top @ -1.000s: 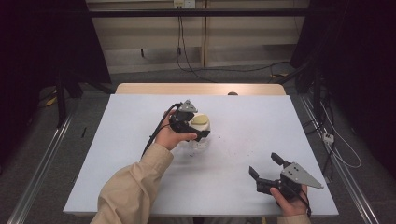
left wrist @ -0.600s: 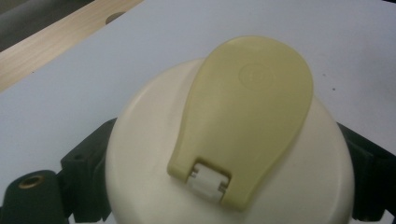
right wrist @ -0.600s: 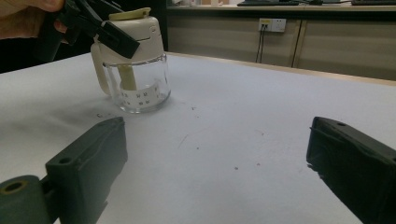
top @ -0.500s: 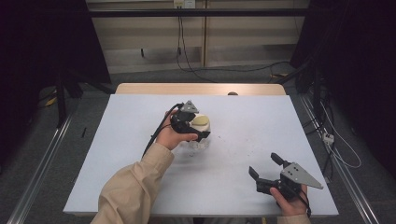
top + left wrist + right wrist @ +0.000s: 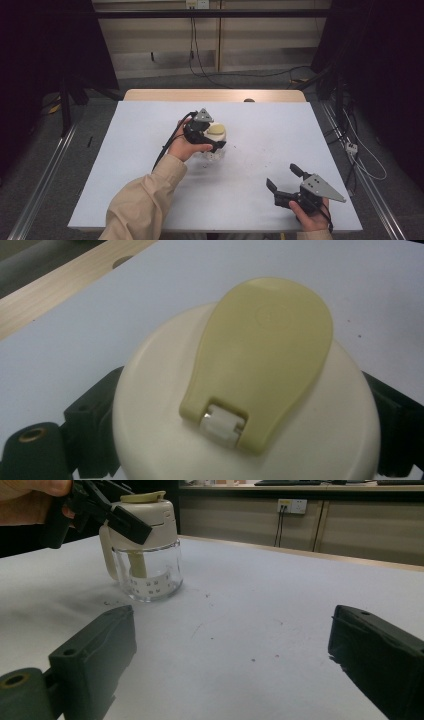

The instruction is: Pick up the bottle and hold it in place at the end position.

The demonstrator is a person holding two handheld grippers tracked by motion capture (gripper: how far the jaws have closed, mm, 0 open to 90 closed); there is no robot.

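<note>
White tabletop (image 5: 150, 165) carries 1 upright jar (image 5: 150, 550) near its middle; the left gripper (image 5: 209, 136) clamps its cream lid (image 5: 240, 405) from above, while the right gripper (image 5: 285, 180) hovers splayed, well apart.

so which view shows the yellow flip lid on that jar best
The left gripper view: the pale yellow flip lid appears close up, hinge included. The right gripper view shows it edge-on atop the cream-capped glass jar; the high view, tiny.

The jar (image 5: 215, 142) stands mid-table (image 5: 260, 125) with the left gripper (image 5: 212, 140) around its lid, the right gripper (image 5: 285, 182) well apart at the near right.
</note>
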